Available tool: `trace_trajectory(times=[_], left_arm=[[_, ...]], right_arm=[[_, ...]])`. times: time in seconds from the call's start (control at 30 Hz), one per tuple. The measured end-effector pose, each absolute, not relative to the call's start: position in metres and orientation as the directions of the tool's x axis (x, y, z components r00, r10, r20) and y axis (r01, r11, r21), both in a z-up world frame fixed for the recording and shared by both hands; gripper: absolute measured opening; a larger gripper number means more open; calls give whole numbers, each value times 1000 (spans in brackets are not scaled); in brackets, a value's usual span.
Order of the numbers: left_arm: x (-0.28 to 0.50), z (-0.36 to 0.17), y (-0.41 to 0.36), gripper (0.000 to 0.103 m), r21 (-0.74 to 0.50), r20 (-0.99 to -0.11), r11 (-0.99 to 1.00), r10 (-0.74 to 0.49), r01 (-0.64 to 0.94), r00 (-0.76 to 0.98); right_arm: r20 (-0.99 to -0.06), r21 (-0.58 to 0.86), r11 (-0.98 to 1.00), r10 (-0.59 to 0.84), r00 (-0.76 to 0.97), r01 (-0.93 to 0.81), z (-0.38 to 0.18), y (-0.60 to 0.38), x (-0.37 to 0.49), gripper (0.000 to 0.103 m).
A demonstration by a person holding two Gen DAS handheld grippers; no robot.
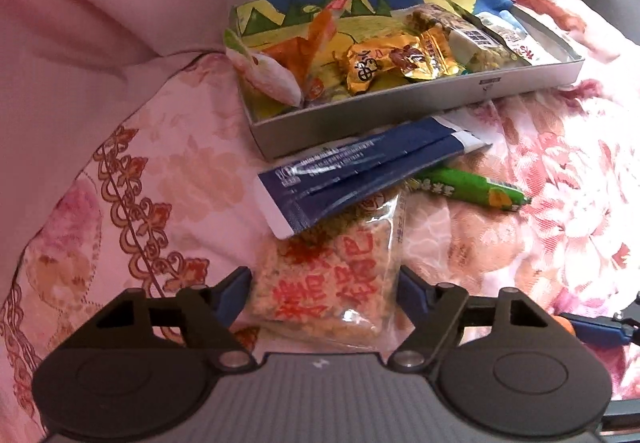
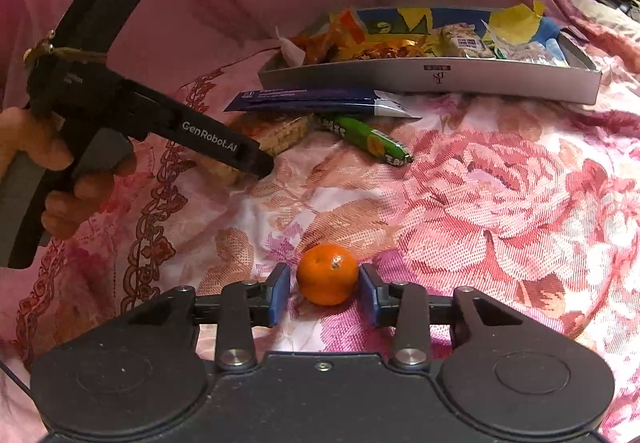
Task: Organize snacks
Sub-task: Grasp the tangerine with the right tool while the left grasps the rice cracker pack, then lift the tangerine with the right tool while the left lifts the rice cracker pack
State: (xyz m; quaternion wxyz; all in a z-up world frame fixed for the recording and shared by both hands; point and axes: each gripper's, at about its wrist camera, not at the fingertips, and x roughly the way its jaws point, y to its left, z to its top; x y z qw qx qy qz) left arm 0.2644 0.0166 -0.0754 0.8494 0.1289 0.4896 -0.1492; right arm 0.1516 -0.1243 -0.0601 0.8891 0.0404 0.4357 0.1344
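My left gripper point(image 1: 323, 293) is open, its blue pads on either side of a clear pack of rice crackers with red print point(image 1: 326, 289) lying on the flowered bedspread. A dark blue sachet point(image 1: 360, 175) lies across the pack's far end, and a green wrapped snack point(image 1: 476, 189) lies beside it. My right gripper point(image 2: 324, 293) is open around a small orange tangerine point(image 2: 327, 274) on the bedspread; the right pad is close to it, the left pad stands slightly apart. A grey box point(image 1: 400, 111) behind holds several snack packs. The left gripper also shows in the right wrist view point(image 2: 256, 163).
The grey box point(image 2: 440, 77) sits against a pink pillow or folded quilt point(image 1: 140, 3). The rice cracker pack point(image 2: 276, 135), blue sachet point(image 2: 320, 101) and green snack point(image 2: 372, 139) lie in front of it. Flowered bedspread point(image 2: 500, 203) stretches to the right.
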Motion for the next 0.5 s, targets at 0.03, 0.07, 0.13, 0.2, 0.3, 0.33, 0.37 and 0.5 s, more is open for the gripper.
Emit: trace_trajectory(times=[0.03, 0.07, 0.13, 0.2, 0.3, 0.33, 0.37, 0.5], left_arm=[[262, -75, 16, 80, 65, -873, 923, -131, 378, 470], [260, -75, 15, 80, 61, -876, 925, -132, 376, 465], [255, -75, 13, 79, 55, -884, 929, -125, 365, 450], [250, -75, 10, 79, 48, -895, 938, -114, 345, 432], [243, -74, 8, 79, 27, -909, 952, -104, 306, 403], [240, -74, 8, 79, 21, -914, 957, -99, 290, 393], [237, -73, 8, 79, 18, -917, 961, -95, 277, 388], [225, -71, 14, 79, -9, -919, 978, -90, 207, 383]], right_arm=[[-763, 185, 961, 274, 585, -207, -60, -124, 152, 41], [-763, 180, 961, 272, 587, -211, -61, -123, 152, 41], [-763, 169, 961, 269, 588, -220, -60, -123, 151, 37], [-765, 146, 961, 259, 589, -233, -59, -121, 150, 36], [-770, 86, 963, 228, 596, -257, -57, -117, 146, 35], [-769, 68, 962, 220, 601, -265, -56, -116, 145, 35], [-767, 53, 961, 212, 605, -270, -55, -115, 144, 35], [-757, 19, 962, 191, 625, -272, -51, -117, 140, 35]])
